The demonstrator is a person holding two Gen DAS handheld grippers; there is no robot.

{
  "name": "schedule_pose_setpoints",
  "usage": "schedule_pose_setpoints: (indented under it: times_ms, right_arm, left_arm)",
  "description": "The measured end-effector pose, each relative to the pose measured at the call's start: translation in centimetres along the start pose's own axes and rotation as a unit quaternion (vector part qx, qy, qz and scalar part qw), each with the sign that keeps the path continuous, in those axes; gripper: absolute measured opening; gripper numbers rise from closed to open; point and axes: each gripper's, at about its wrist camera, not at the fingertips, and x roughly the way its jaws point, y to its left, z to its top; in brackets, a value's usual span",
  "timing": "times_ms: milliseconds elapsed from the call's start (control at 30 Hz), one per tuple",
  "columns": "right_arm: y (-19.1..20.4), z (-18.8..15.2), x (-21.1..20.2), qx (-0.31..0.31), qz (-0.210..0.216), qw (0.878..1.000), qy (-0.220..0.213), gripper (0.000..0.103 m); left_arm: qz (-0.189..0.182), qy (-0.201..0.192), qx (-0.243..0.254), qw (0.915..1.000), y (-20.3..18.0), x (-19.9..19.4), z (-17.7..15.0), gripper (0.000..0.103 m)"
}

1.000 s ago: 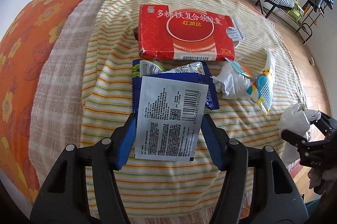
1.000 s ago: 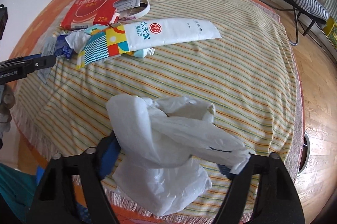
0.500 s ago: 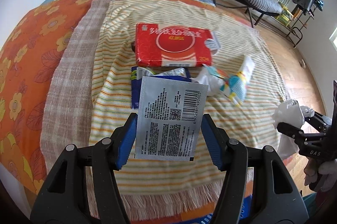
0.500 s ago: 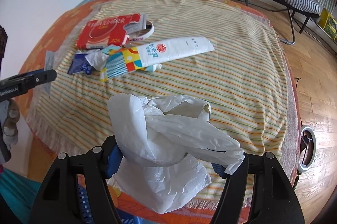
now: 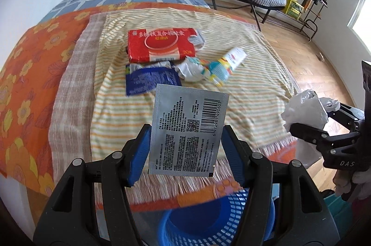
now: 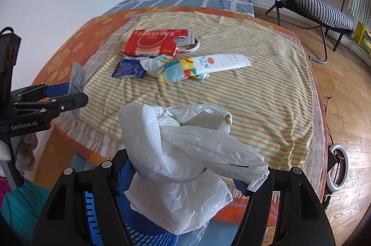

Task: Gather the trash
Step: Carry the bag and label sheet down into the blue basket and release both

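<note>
**Two catches over the basket**

Above the blue basket at the bed's near edge, both grippers carry loads. Left gripper has its blue pads pressed against the side edges of a silver sachet, label and barcode facing the lens, the flat packet standing up between the fingers. It looks light, thin and stiff enough to hold its shape; a slick foil skin like that could slide out of an edge grip, so I'd judge a pinch across the flat faces the safer hold.

Right gripper is clamped on a white plastic bag, bunched between its fingers with loose folds spilling over the top and hanging down toward the basket rim. Soft, floppy, nearly weightless: it will drape and may cling to a pad on release rather than drop cleanly.

Beyond the basket, on the striped blanket, more trash waits. Farthest from the basket sits a red box, flat and rigid, likely best taken across its narrow sides. Nearer the basket lies a blue wrapper, crinkly and thin, and just beside it a crumpled white paper touching a colourful pouch. A roll of tape peeks out behind the red box.

My read: both loads hang about over the basket, ready for a drop.
</note>
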Motion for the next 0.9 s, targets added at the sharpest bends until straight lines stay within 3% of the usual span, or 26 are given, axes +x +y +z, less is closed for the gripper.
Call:
schedule_pose_setpoints:
  times_ms: [267,567,900]
  right_arm:
    - [2.3,-4.2,-1.9,-0.002,0.008,1.0,-0.003,0.068]
    - [4.2,-9.4,-1.9,-0.003,0.013,1.0,0.022,0.068]
    - [5.4,-12.2,-1.6,-0.008,0.014,0.999,0.033,0.068]
  left_arm:
    - [-0.015,0.01,0.017,0.9997,-1.7,-1.4,-4.1,0.063]
    - [-0.025,0.028,0.035,0.9987,-3.1,-1.6,-8.5,0.063]
    - [-0.027,0.062,0.037,0.997,-3.7,-0.4,-12.9,0.063]
